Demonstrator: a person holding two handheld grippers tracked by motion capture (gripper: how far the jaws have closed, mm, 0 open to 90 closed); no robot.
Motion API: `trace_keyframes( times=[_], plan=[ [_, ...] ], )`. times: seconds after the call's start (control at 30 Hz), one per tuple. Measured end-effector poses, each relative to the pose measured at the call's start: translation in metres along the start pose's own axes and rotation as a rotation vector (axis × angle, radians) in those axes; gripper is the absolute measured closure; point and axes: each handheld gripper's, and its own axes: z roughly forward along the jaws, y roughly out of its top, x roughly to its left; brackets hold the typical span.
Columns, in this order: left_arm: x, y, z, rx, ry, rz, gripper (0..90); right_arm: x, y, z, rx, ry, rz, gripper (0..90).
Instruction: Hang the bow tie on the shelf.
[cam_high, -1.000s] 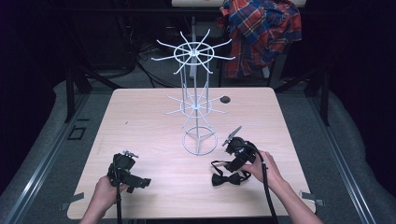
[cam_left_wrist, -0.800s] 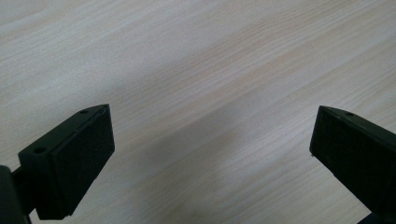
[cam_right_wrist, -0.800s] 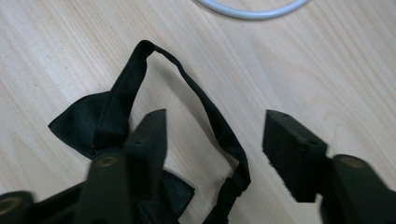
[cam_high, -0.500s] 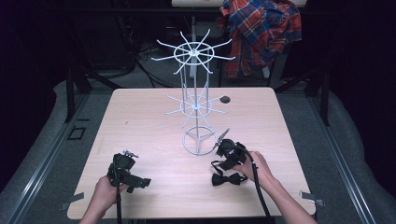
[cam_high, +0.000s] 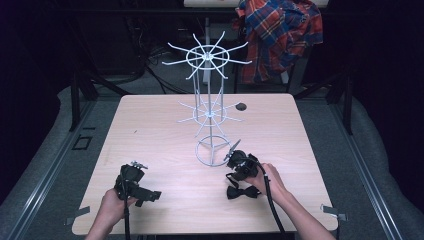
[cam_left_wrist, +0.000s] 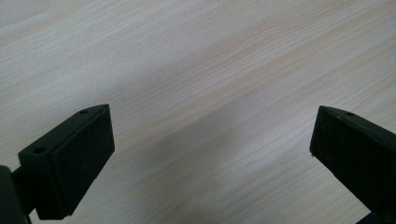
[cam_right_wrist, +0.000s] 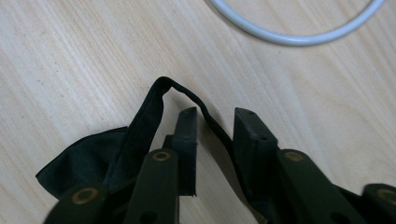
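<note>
Bow tie: a black fabric bow tie (cam_high: 243, 192) with a thin black strap, lying on the pale wood desk (cam_high: 165, 135) near its front right, just in front of the right claw and touching it.
Strap: in the right gripper view the strap (cam_right_wrist: 154, 107) rises in a narrow loop off the desk and runs down between the two jaws; the bow's body (cam_right_wrist: 79, 163) bunches at lower left.
Right claw: the right claw (cam_right_wrist: 215, 116) has its jaws narrowly apart with the strap passing through the gap; whether they pinch it I cannot tell.
Left claw: the left claw (cam_left_wrist: 210, 140) is spread wide over bare wood grain, with nothing between the jaws.
Stand: a white wire display stand (cam_high: 208, 107) with two tiers of radiating hooks stands at mid-desk; its ring base lies just beside the right claw.
High view adds: both hands, the whole stand, a small dark disc (cam_high: 241, 106) on the desk behind it, and a plaid shirt (cam_high: 280, 35) hanging beyond the desk.
Right gripper view adds: the strap's loop, and an arc of the stand's white base ring (cam_right_wrist: 299, 32) near the jaws.
</note>
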Motion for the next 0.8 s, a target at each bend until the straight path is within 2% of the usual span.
trace_keyframes(
  times=[0.23,0.33,0.4,0.53,0.57,0.63,0.8],
  plan=[
    [0.000,0.000,0.000,-0.001,-0.001,0.002,0.0,0.003,0.000,-0.002,-0.001,-0.021,-0.010,85.0],
    [0.001,0.000,0.000,0.000,-0.001,0.005,0.0,0.004,0.000,-0.004,-0.026,-0.021,-0.004,87.7],
    [0.000,0.000,0.000,-0.001,-0.002,0.003,0.0,0.002,-0.002,-0.009,-0.050,-0.019,0.000,88.8],
    [0.000,0.000,0.000,-0.002,-0.003,0.003,0.0,-0.001,-0.003,-0.015,-0.059,-0.021,0.013,89.0],
    [0.000,0.000,0.000,-0.001,-0.004,0.004,0.0,-0.001,-0.004,-0.015,-0.077,-0.007,0.028,89.1],
    [0.001,0.000,0.000,-0.001,-0.004,0.004,0.0,-0.004,-0.006,-0.021,-0.079,-0.019,0.030,89.2],
    [0.000,0.000,0.000,-0.001,-0.005,0.003,0.0,-0.009,-0.008,-0.037,-0.134,-0.030,0.054,89.3]
  ],
)
